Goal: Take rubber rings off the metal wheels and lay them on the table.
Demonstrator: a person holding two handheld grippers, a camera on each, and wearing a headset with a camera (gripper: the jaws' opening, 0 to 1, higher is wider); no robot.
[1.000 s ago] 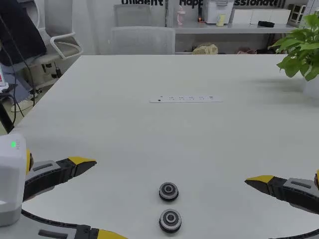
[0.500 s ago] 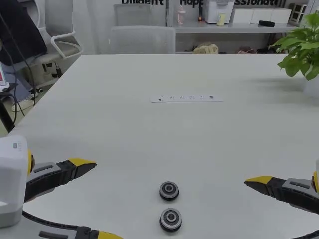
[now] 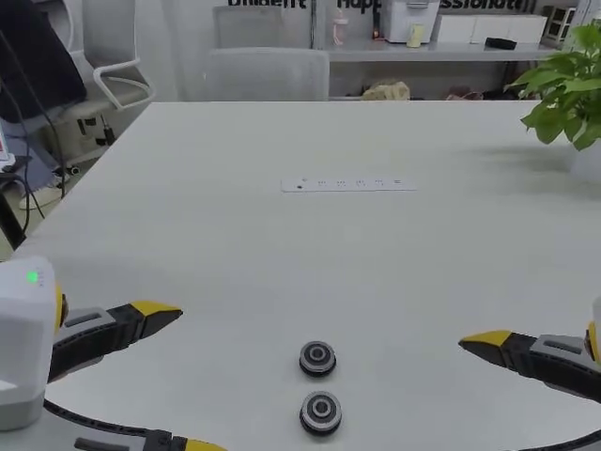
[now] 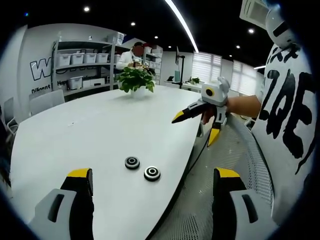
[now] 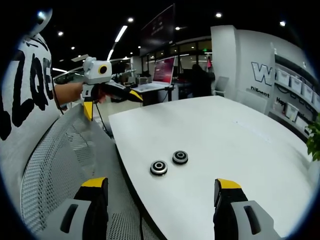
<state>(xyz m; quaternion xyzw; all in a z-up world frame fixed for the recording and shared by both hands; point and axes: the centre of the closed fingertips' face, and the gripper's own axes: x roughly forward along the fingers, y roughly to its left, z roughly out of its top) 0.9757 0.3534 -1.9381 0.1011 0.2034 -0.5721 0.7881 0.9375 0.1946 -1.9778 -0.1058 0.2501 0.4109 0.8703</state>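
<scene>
The left gripper (image 3: 188,376) is hovering over the table (image 3: 282,132), nearer the person than the socket strip (image 3: 349,185) and off to its left, with its yellow-tipped jaws standing wide apart and holding nothing.

The two metal wheels (image 3: 317,359) are lying flat on the table, well apart from the socket strip on the person's side and roughly in line with its middle. One is sitting just beyond the other, close together but not touching. Each is wearing a dark rubber ring (image 3: 302,362) around its rim, so neither ring is off yet.

The wheels are probably behaving as small, stiff, fairly dense pieces that may skate on the smooth tabletop when pushed. The rings are likely soft and stretchy, gripping the rim. A sensible hold is looking like one gripper pinning a wheel across its metal body while the other is pinching the ring at its outer edge to peel it over the rim.

The right gripper (image 4: 193,131) is waiting nearer the person than the socket strip and off to its right, jaws likewise spread and carrying nothing.
</scene>
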